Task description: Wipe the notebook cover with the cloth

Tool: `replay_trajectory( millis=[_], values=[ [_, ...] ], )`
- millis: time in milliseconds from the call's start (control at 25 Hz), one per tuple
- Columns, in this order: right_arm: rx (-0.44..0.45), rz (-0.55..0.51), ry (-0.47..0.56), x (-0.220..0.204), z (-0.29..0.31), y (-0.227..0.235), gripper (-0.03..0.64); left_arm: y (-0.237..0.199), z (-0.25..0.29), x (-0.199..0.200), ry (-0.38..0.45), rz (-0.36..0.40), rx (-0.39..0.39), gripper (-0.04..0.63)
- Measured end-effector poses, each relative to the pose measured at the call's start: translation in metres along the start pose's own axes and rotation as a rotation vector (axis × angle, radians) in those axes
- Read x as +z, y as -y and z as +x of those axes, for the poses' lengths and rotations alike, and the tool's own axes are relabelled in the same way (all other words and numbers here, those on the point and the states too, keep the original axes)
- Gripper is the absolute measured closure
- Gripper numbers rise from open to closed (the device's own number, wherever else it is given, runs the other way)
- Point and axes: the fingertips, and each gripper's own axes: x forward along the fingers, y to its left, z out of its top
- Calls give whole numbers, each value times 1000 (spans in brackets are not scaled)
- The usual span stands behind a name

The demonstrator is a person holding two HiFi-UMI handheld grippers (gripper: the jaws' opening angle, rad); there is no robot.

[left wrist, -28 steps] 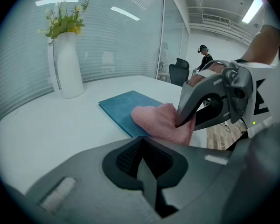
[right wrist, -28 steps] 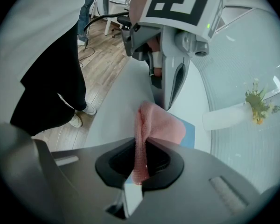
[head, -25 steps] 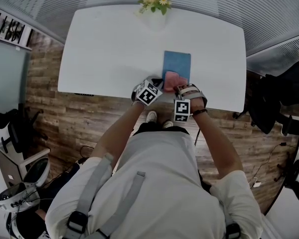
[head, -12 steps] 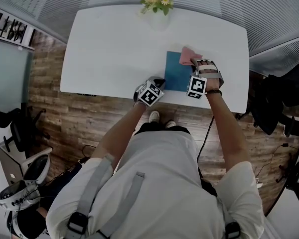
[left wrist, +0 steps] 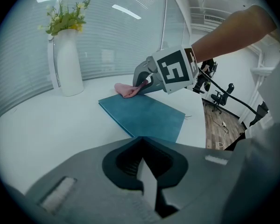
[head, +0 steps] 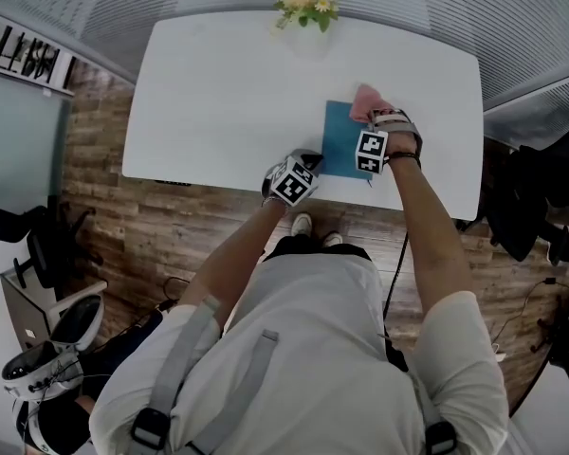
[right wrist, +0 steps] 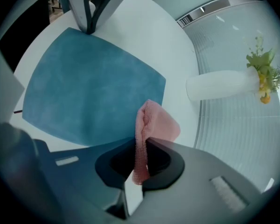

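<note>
Since one second ago, the right gripper [head: 376, 121] has carried the cloth [head: 367, 101] from the near end of the notebook [head: 341, 140] to its far right corner. The left gripper [head: 310, 159] stays at the near left corner.

The table [head: 218, 93] is white, smooth and rectangular with rounded corners. Near its far edge stands a tall white vase [left wrist: 67, 62] with yellow flowers and green leaves.

The notebook lies closed and flat on the table, right of the middle and near the front edge. It is a rectangle with a matte blue-green cover. Its long axis runs from the person toward the far edge of the table, roughly toward the vase.

The left jaws are together with nothing between them, and their tip rests at the notebook's near left corner.

The right jaws are closed on the cloth. It is pink, soft and folded, with a fine woven texture. Its free end lies on the far right corner of the cover and reaches a little past the edge.
</note>
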Motion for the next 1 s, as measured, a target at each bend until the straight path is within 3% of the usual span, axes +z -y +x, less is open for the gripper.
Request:
replay_trajectory(
  millis=[1000],
  values=[
    [4, 23, 80, 19, -39, -52, 615, -6, 3, -2, 3, 12, 15, 594]
  ],
)
